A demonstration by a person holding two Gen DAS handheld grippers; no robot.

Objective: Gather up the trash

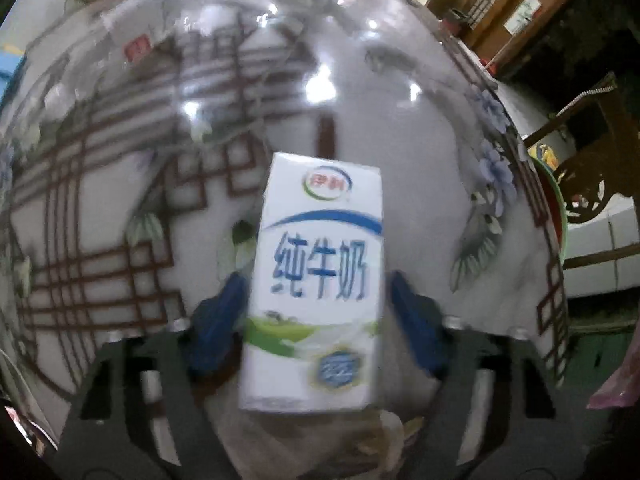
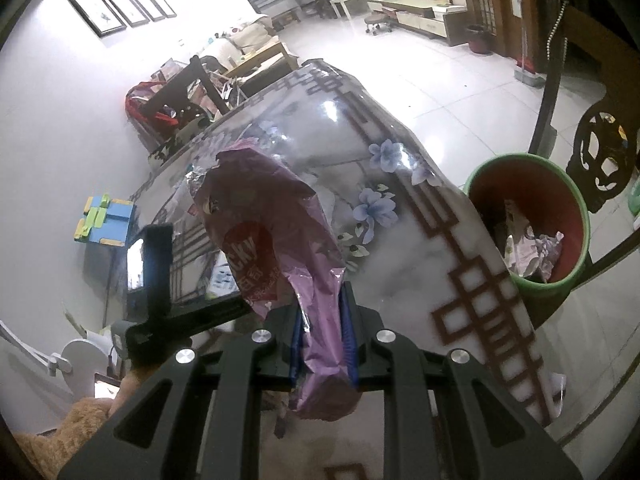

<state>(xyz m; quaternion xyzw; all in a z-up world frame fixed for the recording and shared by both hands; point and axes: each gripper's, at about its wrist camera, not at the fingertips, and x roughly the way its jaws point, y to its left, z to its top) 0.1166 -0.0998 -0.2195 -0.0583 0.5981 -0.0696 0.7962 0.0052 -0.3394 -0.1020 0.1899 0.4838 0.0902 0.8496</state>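
A white and blue milk carton (image 1: 316,280) lies on the table between the blue fingers (image 1: 222,312) of my left gripper (image 1: 316,292). The pads sit against its two sides, and its near end hides part of the gripper body. In the right wrist view, my right gripper (image 2: 322,314) is shut on a crumpled purple snack wrapper (image 2: 272,216), held above the table. A corner of the carton (image 2: 222,280) shows beside the left gripper's black body (image 2: 154,268).
The table (image 2: 400,248) has a glossy cover with flowers and brown lattice. A green bin (image 2: 520,158) with a red inside stands off its right edge, with crumpled paper in it. Dark wooden chairs (image 2: 604,168) stand nearby. The bin's rim (image 1: 558,200) shows at the left view's right edge.
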